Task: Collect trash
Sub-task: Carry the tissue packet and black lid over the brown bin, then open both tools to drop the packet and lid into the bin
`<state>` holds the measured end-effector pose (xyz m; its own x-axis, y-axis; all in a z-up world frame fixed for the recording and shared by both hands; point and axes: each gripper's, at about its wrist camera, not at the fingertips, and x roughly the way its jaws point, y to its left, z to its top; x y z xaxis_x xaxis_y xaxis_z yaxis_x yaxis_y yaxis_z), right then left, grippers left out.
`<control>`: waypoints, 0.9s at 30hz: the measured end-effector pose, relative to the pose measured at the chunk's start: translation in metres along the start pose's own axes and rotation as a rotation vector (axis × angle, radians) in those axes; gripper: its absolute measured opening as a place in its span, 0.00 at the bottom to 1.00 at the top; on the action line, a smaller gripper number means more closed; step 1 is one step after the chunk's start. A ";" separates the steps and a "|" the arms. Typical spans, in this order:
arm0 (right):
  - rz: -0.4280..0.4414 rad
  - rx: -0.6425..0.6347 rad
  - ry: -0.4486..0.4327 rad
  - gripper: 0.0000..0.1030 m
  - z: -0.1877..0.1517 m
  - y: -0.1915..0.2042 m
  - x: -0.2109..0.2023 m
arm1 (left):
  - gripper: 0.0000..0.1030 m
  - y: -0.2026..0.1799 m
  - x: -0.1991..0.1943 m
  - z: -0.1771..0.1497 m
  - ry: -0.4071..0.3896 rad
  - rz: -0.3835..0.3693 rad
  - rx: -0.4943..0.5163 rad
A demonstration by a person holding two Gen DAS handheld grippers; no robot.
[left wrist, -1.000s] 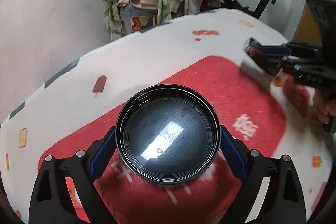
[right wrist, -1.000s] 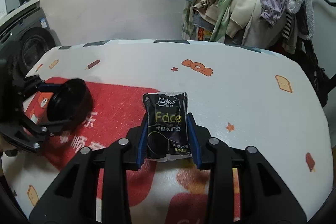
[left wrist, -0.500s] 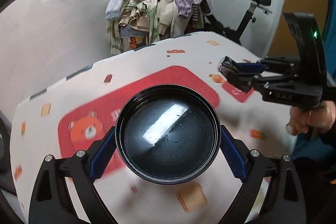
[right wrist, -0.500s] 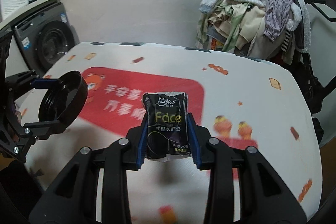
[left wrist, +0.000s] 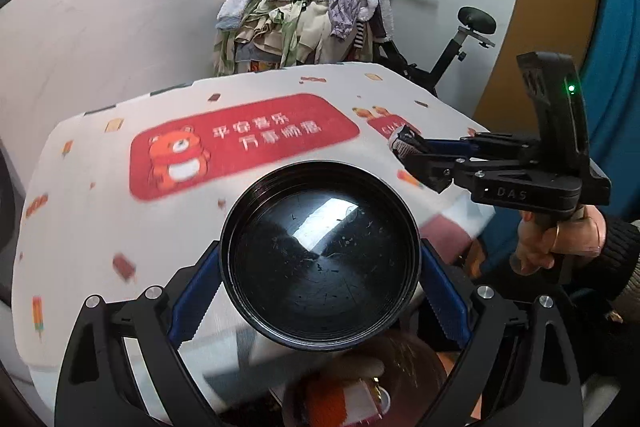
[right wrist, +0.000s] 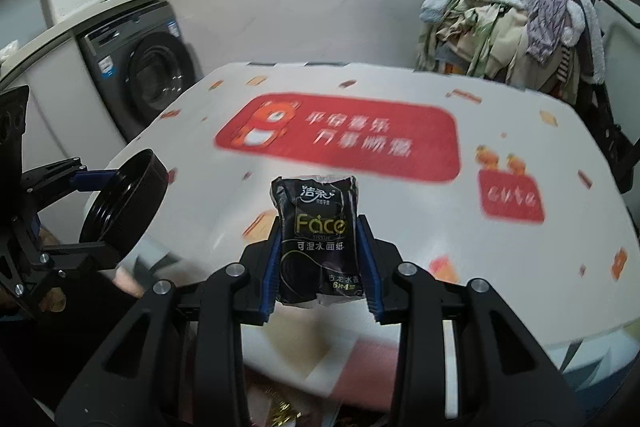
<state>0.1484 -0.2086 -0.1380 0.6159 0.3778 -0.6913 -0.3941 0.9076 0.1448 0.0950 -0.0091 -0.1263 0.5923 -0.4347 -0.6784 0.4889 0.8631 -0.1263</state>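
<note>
My left gripper (left wrist: 320, 275) is shut on a round black plastic bowl (left wrist: 320, 263), its open side facing the camera, held in the air off the near edge of the table (left wrist: 100, 227). My right gripper (right wrist: 322, 255) is shut on a black "Face" tissue packet (right wrist: 318, 239), held upright above the table's near edge. In the left wrist view the right gripper (left wrist: 404, 143) shows at the right with the packet end (left wrist: 402, 139) between its fingers. In the right wrist view the left gripper (right wrist: 96, 211) and bowl (right wrist: 124, 203) show at the left.
The table (right wrist: 520, 287) has a white cloth with a red bear panel (right wrist: 340, 135). A washing machine (right wrist: 140, 75) stands at the left, a clothes pile (right wrist: 512, 19) and an exercise bike (left wrist: 460, 43) behind. Something orange and white (left wrist: 340, 395) lies below the bowl, blurred.
Both grippers have pulled back and up from the table with the bowl and packet still held. The table looks farther away and its near edge is now in view.
</note>
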 end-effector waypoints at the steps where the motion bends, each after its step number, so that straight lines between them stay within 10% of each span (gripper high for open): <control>1: 0.007 0.002 0.005 0.36 -0.005 0.003 -0.001 | 0.88 -0.003 -0.006 -0.009 -0.003 0.001 0.001; 16: 0.080 -0.077 0.227 0.37 -0.113 0.068 0.000 | 0.88 -0.024 -0.045 -0.084 -0.030 0.015 -0.029; 27: 0.103 -0.118 0.285 0.40 -0.127 0.078 0.008 | 0.88 -0.031 -0.045 -0.094 -0.049 0.026 -0.018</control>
<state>0.0359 -0.1576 -0.2223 0.3596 0.3850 -0.8500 -0.5309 0.8335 0.1529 -0.0070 0.0084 -0.1598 0.6355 -0.4233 -0.6457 0.4615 0.8787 -0.1219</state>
